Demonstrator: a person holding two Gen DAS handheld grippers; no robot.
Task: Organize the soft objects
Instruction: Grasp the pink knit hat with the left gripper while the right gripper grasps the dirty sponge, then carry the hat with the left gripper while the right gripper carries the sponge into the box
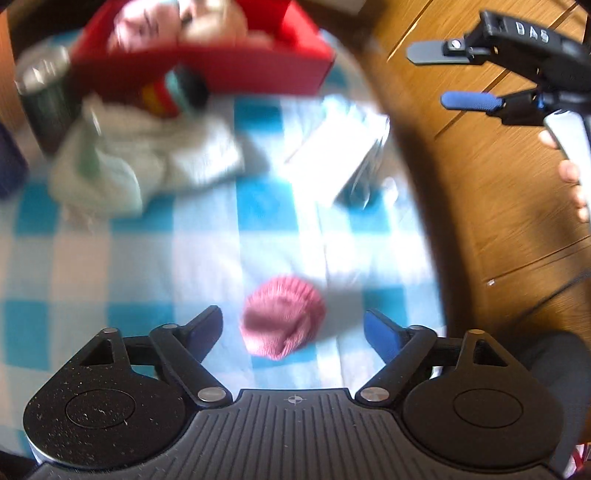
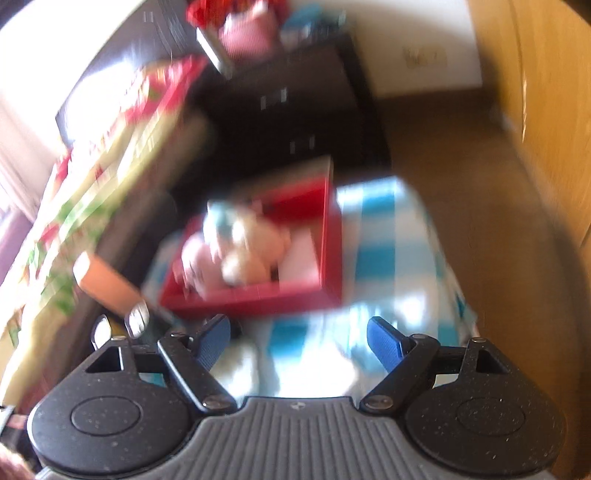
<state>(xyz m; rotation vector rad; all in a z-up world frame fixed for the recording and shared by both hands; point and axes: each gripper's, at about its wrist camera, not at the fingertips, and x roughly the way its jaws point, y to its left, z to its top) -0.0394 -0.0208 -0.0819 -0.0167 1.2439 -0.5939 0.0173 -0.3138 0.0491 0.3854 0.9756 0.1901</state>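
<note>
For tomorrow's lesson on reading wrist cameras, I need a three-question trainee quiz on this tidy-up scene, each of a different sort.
1. True or false: the left gripper is shut on the pink knitted piece.
2. The soft toys lie in: A the red box, B a drawer, C a blue bucket.
3. Fill in: the table wears a blue and white ____ cloth.

Key: 1 false; 2 A; 3 checked.

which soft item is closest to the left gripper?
The pink knit piece, alone on the checked cloth just ahead of the open left gripper. The white cloth heap and plush toys lie farther off.
</note>
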